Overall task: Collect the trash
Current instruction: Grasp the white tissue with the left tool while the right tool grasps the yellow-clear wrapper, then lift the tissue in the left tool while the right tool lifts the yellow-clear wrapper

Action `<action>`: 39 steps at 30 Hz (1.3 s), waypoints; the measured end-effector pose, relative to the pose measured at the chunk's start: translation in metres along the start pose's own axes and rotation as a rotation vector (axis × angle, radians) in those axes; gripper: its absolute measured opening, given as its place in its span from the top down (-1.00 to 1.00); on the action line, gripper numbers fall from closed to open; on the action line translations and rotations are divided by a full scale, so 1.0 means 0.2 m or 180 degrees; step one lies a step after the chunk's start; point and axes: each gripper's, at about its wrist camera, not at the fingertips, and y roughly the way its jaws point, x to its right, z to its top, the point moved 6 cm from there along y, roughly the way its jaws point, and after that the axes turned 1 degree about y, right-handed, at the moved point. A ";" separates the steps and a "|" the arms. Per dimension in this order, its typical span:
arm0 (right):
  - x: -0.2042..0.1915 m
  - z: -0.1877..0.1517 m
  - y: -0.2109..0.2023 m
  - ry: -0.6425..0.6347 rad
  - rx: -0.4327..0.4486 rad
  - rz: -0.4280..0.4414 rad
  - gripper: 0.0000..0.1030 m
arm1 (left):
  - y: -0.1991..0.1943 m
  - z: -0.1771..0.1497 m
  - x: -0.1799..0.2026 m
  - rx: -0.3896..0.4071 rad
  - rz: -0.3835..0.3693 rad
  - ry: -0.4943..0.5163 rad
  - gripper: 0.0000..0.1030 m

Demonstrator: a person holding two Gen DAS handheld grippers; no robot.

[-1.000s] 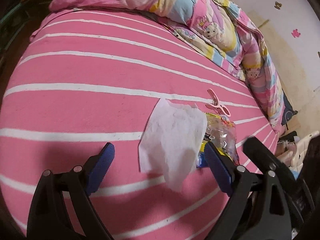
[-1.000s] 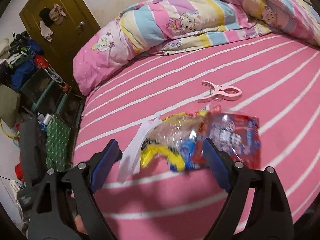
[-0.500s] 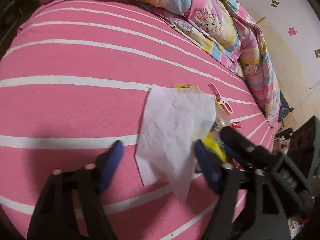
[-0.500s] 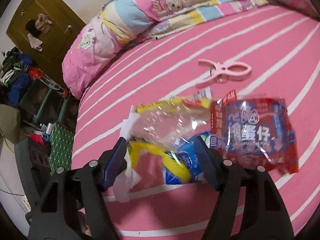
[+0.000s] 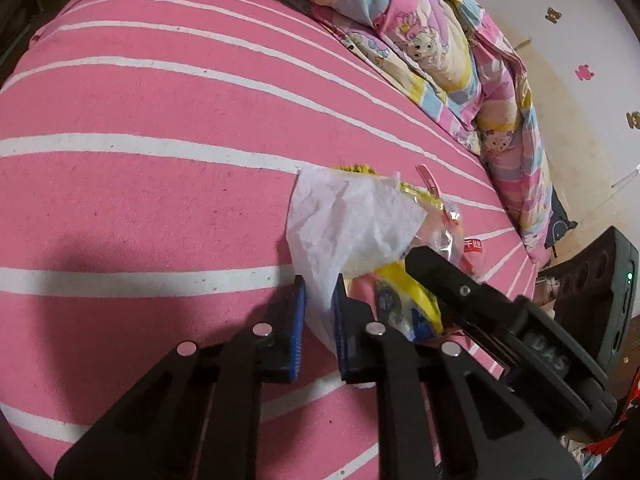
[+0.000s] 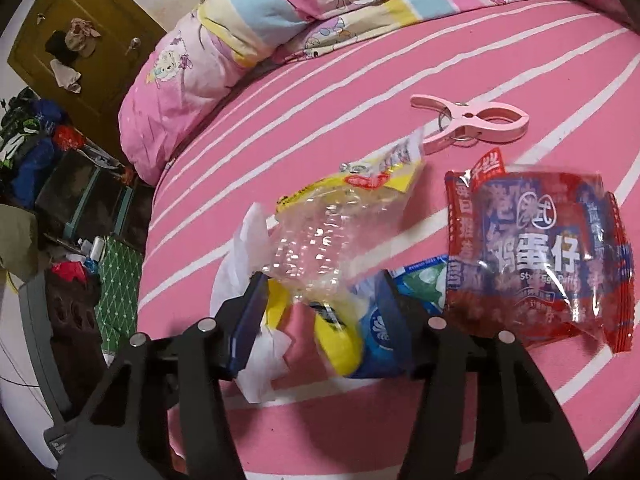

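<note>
Bed: pink striped bed (image 5: 140, 184) carries all the litter; quilt (image 6: 280, 12) bunched at twelve o'clock.
Left gripper (image 5: 319, 312): fingers have just been closing, now pinching the near edge of the white tissue (image 5: 348, 216).
Right gripper (image 6: 320, 304): fingers have just been closing around the yellow wrapper (image 6: 340, 216), which sits between them; firm contact cannot be told.
Left over: red snack bag (image 6: 536, 256) at two o'clock, untouched.
Not trash, likely: pink clip (image 6: 472, 122).
Progress: early; nothing lifted, no bin visible.
</note>
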 end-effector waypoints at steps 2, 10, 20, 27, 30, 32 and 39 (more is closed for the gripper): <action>0.00 0.00 0.00 -0.0006 0.0024 0.0017 0.42 | -0.01 0.00 -0.01 0.0011 -0.0011 -0.0034 0.76; -0.04 -0.01 -0.09 -0.0099 0.0246 0.0081 0.56 | -0.11 0.01 -0.04 0.0153 -0.0037 -0.0114 0.99; -0.16 -0.11 -0.42 -0.0223 0.0430 0.0150 0.56 | -0.47 -0.03 0.04 0.0405 -0.0157 -0.0260 0.99; -0.25 -0.21 -0.75 -0.0272 0.0601 0.0210 0.56 | -0.79 -0.13 0.24 0.0585 -0.0245 -0.0171 0.99; -0.28 -0.28 -0.93 -0.0274 0.0691 0.0252 0.56 | -0.90 -0.19 0.34 0.0637 -0.0295 -0.0099 0.99; -0.29 -0.32 -1.02 -0.0307 0.0734 0.0251 0.56 | -0.98 -0.25 0.40 0.0668 -0.0325 -0.0045 0.99; -0.32 -0.47 -1.35 -0.0421 0.0883 0.0191 0.56 | -1.16 -0.45 0.58 0.0691 -0.0454 0.0068 0.99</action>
